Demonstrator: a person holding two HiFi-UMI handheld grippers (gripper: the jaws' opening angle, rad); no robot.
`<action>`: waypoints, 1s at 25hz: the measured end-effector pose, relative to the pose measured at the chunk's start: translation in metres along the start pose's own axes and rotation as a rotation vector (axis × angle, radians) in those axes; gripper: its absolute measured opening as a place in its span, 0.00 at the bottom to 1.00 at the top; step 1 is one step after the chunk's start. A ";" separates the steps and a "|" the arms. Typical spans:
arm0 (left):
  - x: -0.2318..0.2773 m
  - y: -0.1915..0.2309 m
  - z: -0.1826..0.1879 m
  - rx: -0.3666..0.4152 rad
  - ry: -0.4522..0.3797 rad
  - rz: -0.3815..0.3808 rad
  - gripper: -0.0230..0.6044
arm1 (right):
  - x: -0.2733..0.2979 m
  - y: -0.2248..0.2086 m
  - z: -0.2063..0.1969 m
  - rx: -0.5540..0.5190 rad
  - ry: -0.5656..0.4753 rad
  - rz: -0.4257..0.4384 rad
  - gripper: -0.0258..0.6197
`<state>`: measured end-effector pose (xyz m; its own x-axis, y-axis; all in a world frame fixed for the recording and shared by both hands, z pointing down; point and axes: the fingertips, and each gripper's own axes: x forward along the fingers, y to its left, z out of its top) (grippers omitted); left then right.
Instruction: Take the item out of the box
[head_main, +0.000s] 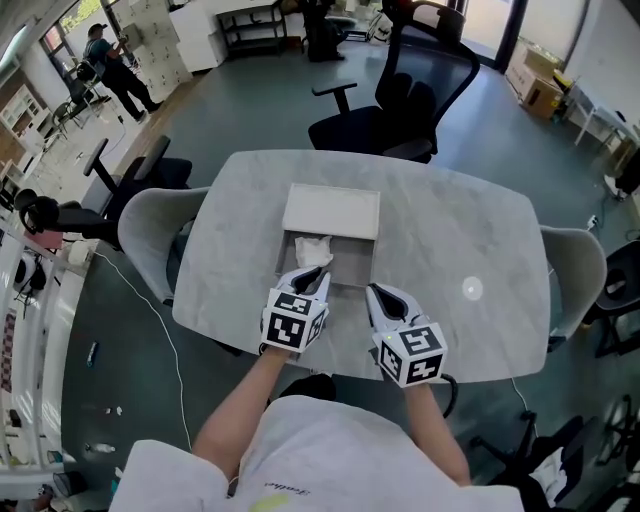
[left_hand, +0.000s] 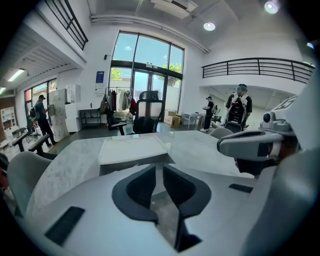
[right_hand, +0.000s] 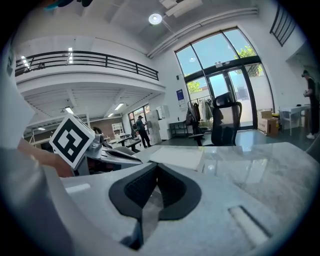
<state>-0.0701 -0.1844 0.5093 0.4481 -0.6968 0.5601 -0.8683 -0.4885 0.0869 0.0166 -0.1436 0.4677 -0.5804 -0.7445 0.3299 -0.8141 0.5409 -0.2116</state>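
The white item (head_main: 312, 248) sits in the left part of the open box (head_main: 355, 262) at mid-frame, just above the left gripper (head_main: 311, 277), which looks the nearer. That one and the right gripper (head_main: 373, 293) both have their jaws pressed together, holding nothing.

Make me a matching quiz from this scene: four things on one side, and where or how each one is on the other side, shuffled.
Things:
1. lid
2. white item
3. left gripper
4. black chair

Place or state:
A. beyond the far edge of the table
B. inside the open box
C. jaws shut, by the box's near edge
D. lying over the box's far end

Pairs: 1-D, 2-B, 3-C, 4-A
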 end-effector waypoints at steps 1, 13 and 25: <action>0.006 0.001 0.000 0.015 0.011 -0.006 0.08 | 0.004 -0.003 0.000 0.005 0.002 -0.005 0.04; 0.065 0.011 -0.010 0.172 0.151 -0.097 0.18 | 0.036 -0.026 -0.002 0.047 0.046 -0.061 0.04; 0.099 0.021 -0.030 0.231 0.270 -0.122 0.30 | 0.050 -0.035 -0.002 0.053 0.099 -0.125 0.04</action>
<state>-0.0506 -0.2480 0.5918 0.4464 -0.4775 0.7567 -0.7270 -0.6866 -0.0044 0.0156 -0.1989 0.4937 -0.4721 -0.7609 0.4452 -0.8811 0.4232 -0.2110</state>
